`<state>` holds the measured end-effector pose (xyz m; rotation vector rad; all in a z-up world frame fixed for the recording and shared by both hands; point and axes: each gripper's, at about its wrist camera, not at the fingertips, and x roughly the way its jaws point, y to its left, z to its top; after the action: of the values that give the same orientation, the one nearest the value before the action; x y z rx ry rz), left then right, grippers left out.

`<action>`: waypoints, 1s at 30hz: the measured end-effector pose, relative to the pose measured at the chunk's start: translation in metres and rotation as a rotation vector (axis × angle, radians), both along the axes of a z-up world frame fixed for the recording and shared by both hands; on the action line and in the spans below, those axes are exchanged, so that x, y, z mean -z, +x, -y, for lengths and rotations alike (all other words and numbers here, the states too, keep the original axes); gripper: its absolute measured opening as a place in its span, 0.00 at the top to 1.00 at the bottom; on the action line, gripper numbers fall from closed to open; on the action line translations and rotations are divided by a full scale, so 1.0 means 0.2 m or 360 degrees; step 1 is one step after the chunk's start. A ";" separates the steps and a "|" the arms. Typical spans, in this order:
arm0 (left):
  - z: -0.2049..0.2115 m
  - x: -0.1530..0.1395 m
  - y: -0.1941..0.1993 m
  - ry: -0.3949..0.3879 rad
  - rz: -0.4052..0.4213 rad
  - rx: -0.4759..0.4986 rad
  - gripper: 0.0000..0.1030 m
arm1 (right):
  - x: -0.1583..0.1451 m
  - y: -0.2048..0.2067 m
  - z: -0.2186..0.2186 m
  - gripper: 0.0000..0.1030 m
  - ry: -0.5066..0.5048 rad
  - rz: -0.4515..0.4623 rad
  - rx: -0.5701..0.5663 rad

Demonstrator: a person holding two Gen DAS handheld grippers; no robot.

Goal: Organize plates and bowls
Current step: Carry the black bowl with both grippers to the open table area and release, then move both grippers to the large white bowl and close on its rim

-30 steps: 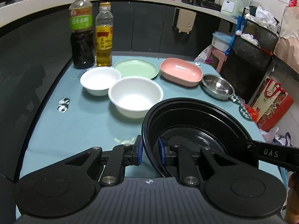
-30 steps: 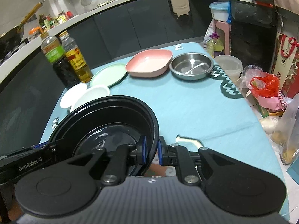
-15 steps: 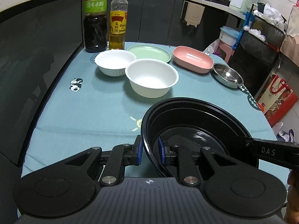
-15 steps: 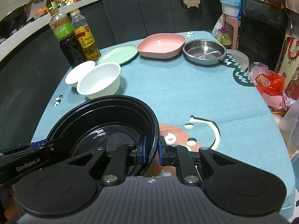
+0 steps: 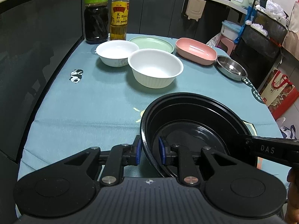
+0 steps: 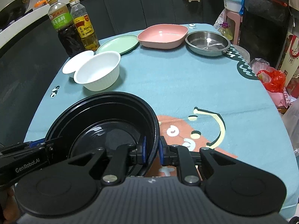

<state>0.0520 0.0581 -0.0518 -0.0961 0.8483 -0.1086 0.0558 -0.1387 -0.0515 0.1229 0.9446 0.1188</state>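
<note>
A black bowl [image 5: 186, 123] [image 6: 104, 123] with a doubled rim sits low over the teal tablecloth near the front edge. My left gripper [image 5: 149, 150] straddles its left rim, one blue pad inside and one outside; its jaws are opening slightly. My right gripper [image 6: 151, 150] clamps the opposite rim in the same way. Further back stand a ribbed white bowl [image 5: 156, 67] [image 6: 97, 71], a smaller white bowl [image 5: 116, 52], a green plate [image 5: 151, 43], a pink square dish [image 5: 196, 53] and a steel dish [image 5: 230, 69].
A dark vinegar bottle [image 5: 96, 13] and an oil bottle [image 5: 119, 11] stand at the table's back left corner. Plastic bags [image 6: 271, 78] and a red gift bag [image 5: 278, 91] crowd the right side. A dark counter curves behind the table.
Both grippers have sunk toward the table with the black bowl between them, and the far dishes now sit higher in both views. The left pads stand a touch wider apart.
</note>
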 end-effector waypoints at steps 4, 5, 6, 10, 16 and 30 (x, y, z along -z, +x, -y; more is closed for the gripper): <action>0.00 0.01 0.01 -0.0001 -0.0022 0.0006 0.79 | 0.01 0.01 0.00 0.85 0.0006 -0.0005 -0.0005; 0.00 0.01 0.01 -0.0003 -0.0029 0.0007 0.78 | 0.01 0.01 0.00 0.85 0.0010 -0.0010 -0.0005; 0.00 0.02 0.01 -0.0001 -0.0038 0.0008 0.77 | 0.01 0.01 0.00 0.85 0.0015 -0.0016 -0.0004; 0.00 0.02 0.00 0.0036 -0.0026 -0.0004 0.69 | 0.02 0.02 0.01 0.83 0.0029 -0.0021 0.0004; -0.01 0.00 -0.01 0.0065 0.0012 -0.0023 0.65 | -0.02 0.02 0.04 0.71 0.0070 0.0021 0.0026; -0.07 -0.14 0.16 0.0033 0.0093 -0.0128 0.64 | -0.14 0.22 0.04 0.68 0.0063 0.0078 -0.0031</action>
<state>0.0831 0.0718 -0.0229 -0.1071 0.7863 -0.0266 0.0992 -0.1462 -0.0239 0.1470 0.8947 0.1580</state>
